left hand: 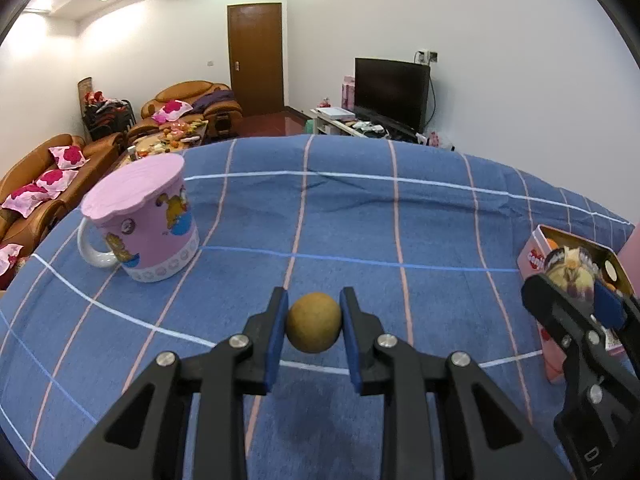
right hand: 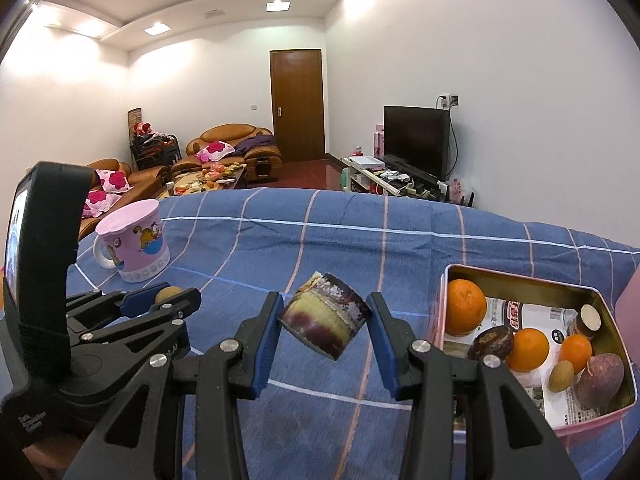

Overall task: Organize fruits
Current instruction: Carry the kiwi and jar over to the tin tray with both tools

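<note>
- Over a blue checked tablecloth (left hand: 360, 208), the left gripper (left hand: 314, 322) has its blue pads closed to the width of a small round tan fruit (left hand: 314, 322), pinched at the tips and lifted clear of the cloth.
- The right gripper (right hand: 325, 322) is spread wider, its pads pressing both ends of a short cut section of purple-and-yellow cane (right hand: 325, 322), which hangs tilted above the table.
- At 3 o'clock in the right wrist view stands the open pink tin (right hand: 520, 280), which already holds three oranges (right hand: 466, 307), a second tan fruit, a purple piece and a dark brown one.
- At 10 o'clock sits a pink cartoon mug (right hand: 138, 248), lid on, apart from the action.
- Judged step: both fruits are in transit to the tin.
- The next move appears to call for swinging the right gripper toward 3 o'clock, over the tin's near wall, to a gap between the oranges before the pads part; the left load has to cross farther, and its round shape could roll if released high.
</note>
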`<state>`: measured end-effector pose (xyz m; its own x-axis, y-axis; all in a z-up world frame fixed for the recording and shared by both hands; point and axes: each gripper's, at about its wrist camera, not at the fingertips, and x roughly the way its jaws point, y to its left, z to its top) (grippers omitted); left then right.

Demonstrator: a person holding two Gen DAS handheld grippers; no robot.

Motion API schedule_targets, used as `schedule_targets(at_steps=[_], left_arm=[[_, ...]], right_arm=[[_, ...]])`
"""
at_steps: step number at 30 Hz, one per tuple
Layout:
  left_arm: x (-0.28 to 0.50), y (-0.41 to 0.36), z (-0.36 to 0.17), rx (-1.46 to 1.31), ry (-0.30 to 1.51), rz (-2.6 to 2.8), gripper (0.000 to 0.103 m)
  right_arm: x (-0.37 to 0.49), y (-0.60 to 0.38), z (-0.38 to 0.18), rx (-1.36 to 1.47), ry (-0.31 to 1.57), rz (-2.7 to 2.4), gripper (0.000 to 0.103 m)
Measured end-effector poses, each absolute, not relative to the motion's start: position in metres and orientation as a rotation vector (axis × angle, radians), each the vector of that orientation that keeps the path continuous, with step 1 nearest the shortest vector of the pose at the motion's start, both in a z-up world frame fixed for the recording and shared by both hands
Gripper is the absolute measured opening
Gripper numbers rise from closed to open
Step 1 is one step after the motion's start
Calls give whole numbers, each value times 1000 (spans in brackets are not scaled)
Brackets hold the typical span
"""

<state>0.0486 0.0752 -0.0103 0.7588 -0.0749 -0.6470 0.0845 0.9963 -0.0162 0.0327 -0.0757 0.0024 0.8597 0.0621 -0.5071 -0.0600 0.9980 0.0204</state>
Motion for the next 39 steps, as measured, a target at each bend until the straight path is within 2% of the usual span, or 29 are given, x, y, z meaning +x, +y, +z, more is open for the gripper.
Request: schedule_targets(at_steps=[20,39], left_arm=[[22,76,-3,0,617,-37,28],[-3,42,2,38,557,-47,28]], right_arm=[[14,-72,3,-1,524,80,45],[-2,-93,4,34,526,57,45]])
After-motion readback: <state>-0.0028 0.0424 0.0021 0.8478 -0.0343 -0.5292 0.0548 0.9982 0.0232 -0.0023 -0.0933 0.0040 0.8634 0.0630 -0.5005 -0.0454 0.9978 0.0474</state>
